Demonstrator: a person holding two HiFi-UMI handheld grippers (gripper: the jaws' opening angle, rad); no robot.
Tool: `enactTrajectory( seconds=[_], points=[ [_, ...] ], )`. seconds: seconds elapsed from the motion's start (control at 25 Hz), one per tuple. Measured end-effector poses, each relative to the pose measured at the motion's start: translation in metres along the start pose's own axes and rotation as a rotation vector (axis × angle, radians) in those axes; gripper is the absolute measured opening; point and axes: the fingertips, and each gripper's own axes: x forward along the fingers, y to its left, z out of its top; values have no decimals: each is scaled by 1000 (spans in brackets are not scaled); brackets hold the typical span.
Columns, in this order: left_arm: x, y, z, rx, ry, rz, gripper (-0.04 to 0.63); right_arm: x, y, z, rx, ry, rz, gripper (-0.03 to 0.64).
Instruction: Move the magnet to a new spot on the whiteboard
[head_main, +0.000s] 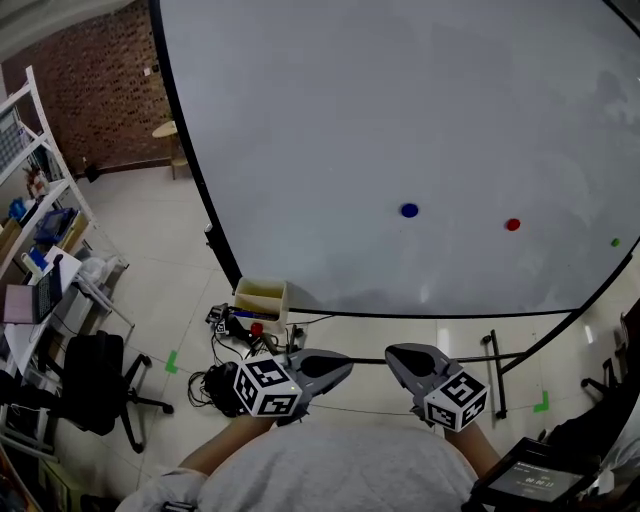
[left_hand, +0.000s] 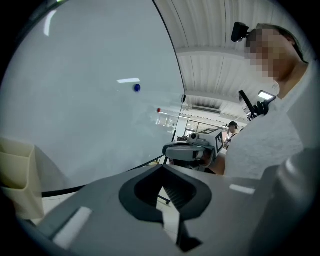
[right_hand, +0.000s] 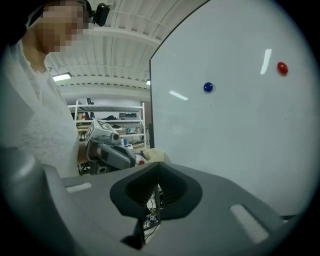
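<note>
You held both grippers low and close to your body, well short of the whiteboard (head_main: 400, 100). The left gripper (head_main: 343, 366) had its jaws pressed together on nothing. The right gripper (head_main: 394, 354) was likewise closed and empty.

Three round magnets sat on the lower part of the board, all untouched: a blue magnet (head_main: 409, 210), a red magnet (head_main: 512, 224) to its right, and a small green magnet (head_main: 615, 242) further right, near the board's edge. The task did not say which one was meant.

The blue magnet lay almost straight ahead of your right gripper, up the board and well apart from it. Your right hand was nearer to all three. Being round discs, they had no long axis to line up with.
</note>
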Motion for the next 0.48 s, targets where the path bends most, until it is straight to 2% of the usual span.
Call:
enactTrajectory(
  seconds=[0.16,0.36,0.48],
  points=[
    [13,-47,-9,-4,11,14,-17,-35,29,-13,27,7,53,-6],
    [28,-112,-22,-51,2,25,-17,-90,66,-37,82,42,109,-5],
    [32,-150,-33,-104,-1,14,-17,-122,85,-52,134,56,122,-3]
  ],
)
